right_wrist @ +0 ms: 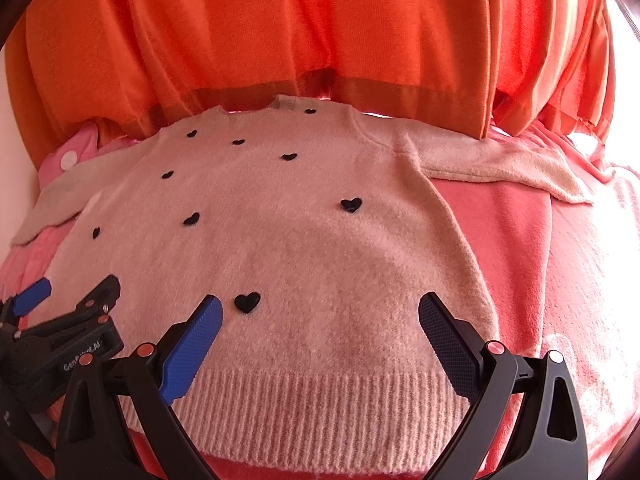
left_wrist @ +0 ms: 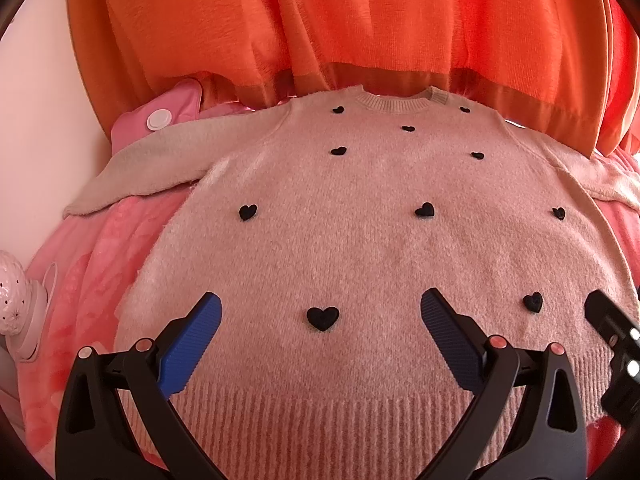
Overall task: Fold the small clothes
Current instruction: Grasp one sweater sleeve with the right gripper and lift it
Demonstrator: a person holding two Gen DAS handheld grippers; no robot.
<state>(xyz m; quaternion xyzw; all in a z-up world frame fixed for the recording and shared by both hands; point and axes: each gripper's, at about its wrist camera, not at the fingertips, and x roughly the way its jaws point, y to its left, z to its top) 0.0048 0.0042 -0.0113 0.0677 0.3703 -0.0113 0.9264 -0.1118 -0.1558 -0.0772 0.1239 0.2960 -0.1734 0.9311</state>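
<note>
A small pale pink knitted sweater (left_wrist: 360, 248) with black hearts lies flat, front up, collar at the far side, both sleeves spread out. In the right wrist view the same sweater (right_wrist: 304, 248) fills the middle, its ribbed hem nearest me. My left gripper (left_wrist: 320, 308) hovers open over the lower left part of the sweater, nothing between its blue pads. My right gripper (right_wrist: 320, 312) stands open over the lower right part, above the hem. The left gripper's body (right_wrist: 60, 344) shows at the left edge of the right wrist view.
The sweater rests on a pink blanket (right_wrist: 560, 280). Orange curtains (left_wrist: 360, 20) hang right behind the collar. A pink item with a white round button (left_wrist: 160, 118) lies at the far left, and a white patterned object (left_wrist: 16, 292) sits beyond the blanket's left edge.
</note>
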